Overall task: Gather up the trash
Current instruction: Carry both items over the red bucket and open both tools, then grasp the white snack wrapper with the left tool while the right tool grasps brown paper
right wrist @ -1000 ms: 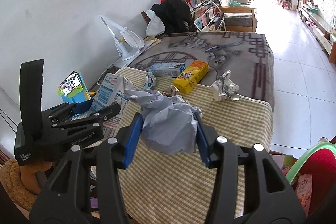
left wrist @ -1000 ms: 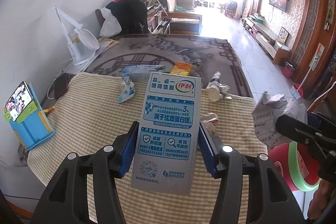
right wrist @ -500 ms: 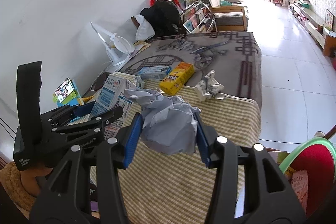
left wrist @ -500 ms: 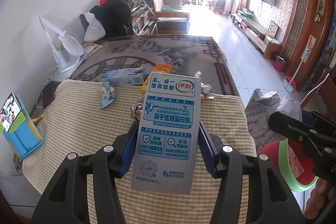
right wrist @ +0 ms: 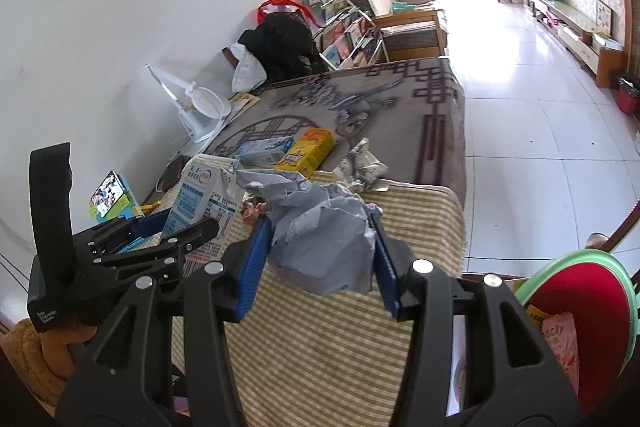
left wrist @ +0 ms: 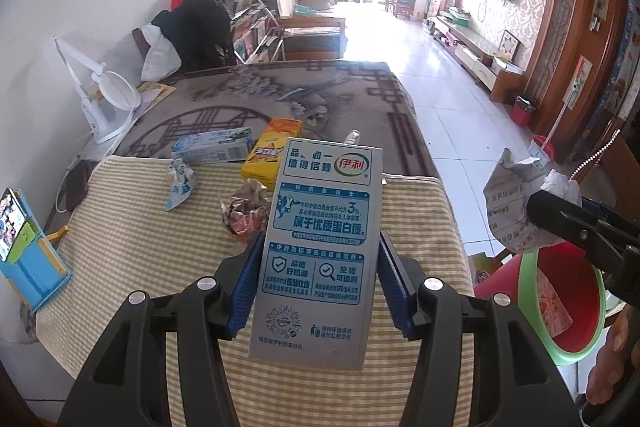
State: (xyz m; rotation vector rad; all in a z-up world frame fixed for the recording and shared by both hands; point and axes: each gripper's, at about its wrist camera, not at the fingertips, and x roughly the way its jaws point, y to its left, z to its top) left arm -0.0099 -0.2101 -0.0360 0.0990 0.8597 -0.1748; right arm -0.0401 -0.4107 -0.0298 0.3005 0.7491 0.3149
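Left tongs [left wrist: 318, 285] clamped on an upright milk carton [left wrist: 318, 247] above the striped worktop [left wrist: 132, 247]. Right tongs [right wrist: 318, 267] clamped on crumpled grey paper [right wrist: 320, 243], near the red bin with green rim [right wrist: 580, 311] at right.

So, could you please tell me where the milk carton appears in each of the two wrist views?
Left wrist: the milk carton fills the centre, upright, clamped in the left hand-held gripper.
Right wrist: the same carton sits at left-centre, seen from the side.
Shared landmark: the yellow snack box at the far edge of the striped cloth.
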